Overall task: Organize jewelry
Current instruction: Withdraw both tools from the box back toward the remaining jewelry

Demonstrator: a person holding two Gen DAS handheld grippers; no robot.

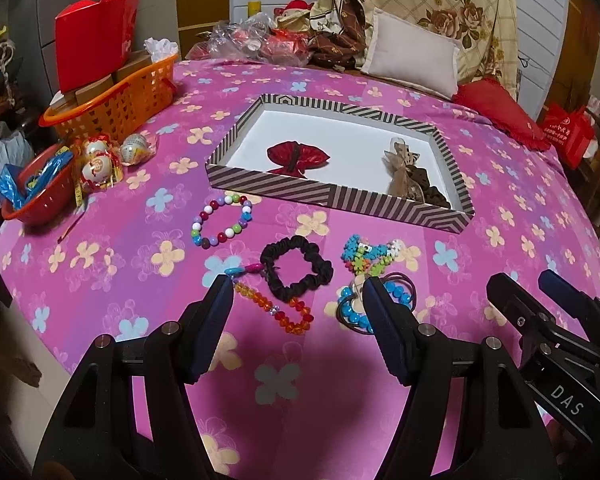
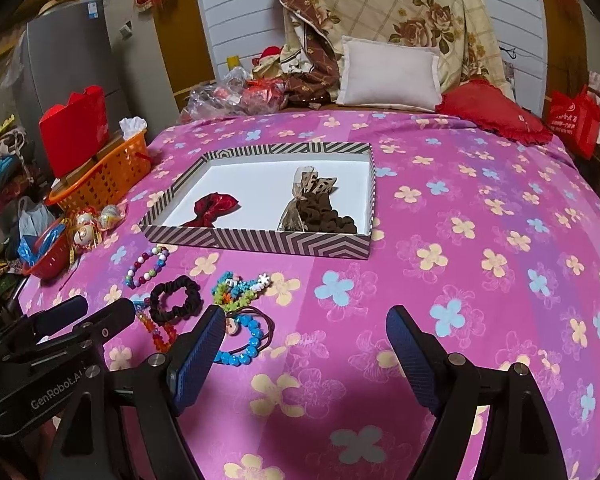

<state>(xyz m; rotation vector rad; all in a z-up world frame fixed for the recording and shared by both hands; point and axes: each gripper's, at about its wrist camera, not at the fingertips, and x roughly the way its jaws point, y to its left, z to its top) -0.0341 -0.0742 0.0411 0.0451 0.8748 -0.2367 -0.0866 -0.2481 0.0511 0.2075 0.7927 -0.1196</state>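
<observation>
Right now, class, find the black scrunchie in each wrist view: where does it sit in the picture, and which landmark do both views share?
Left wrist view: the black scrunchie lies just below picture centre, on the pink flowered cover, between the left gripper's fingertips and the box.
Right wrist view: the black scrunchie lies left of centre, low, beside the bead bracelets.
Shared landmark: the striped box, lying beyond the scrunchie in both views.

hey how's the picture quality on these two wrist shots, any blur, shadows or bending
Left wrist view: sharp, strong fisheye bending the striped tray and bedspread, dark corners, and a shadow under the open left gripper. Right wrist view: same bending and dark corners, dim warm room light, shadow beneath the open right gripper; no glare.
</observation>
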